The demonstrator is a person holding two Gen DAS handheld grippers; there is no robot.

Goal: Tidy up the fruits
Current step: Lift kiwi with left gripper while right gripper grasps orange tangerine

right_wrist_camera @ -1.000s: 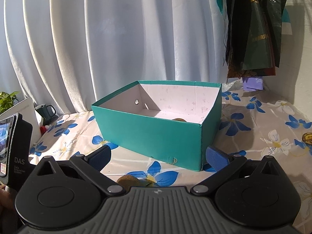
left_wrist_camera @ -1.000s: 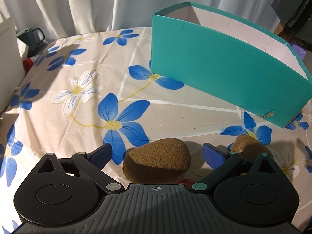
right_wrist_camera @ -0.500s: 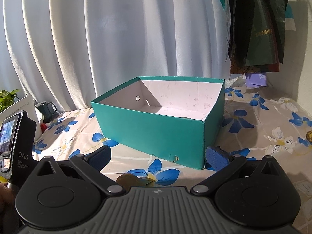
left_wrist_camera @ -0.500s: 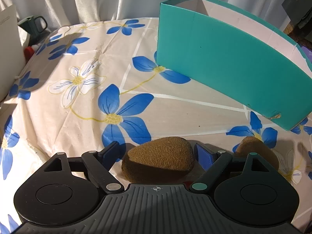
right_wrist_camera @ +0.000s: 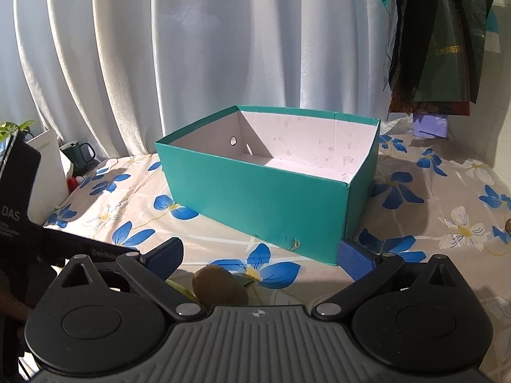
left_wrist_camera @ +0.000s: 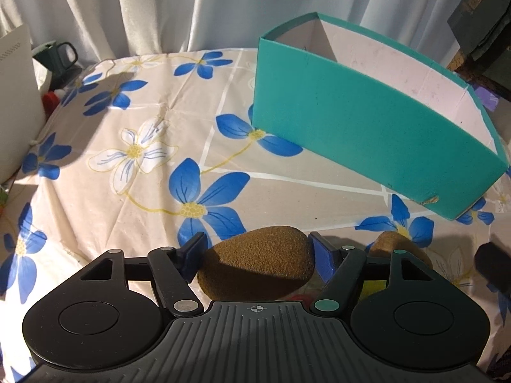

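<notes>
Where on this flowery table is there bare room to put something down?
The widest free patch of the tablecloth lies left of the teal box, short of the mug. Another opens right of the box. It is crowded near the front: the left tongs straddle one kiwi, a second kiwi alongside.

The left wrist camera looks steeply down, close over the floral tablecloth, with the teal box ahead on the right. The right wrist camera sits farther back, aimed flatter. Both share the box, perhaps also the mug.
</notes>
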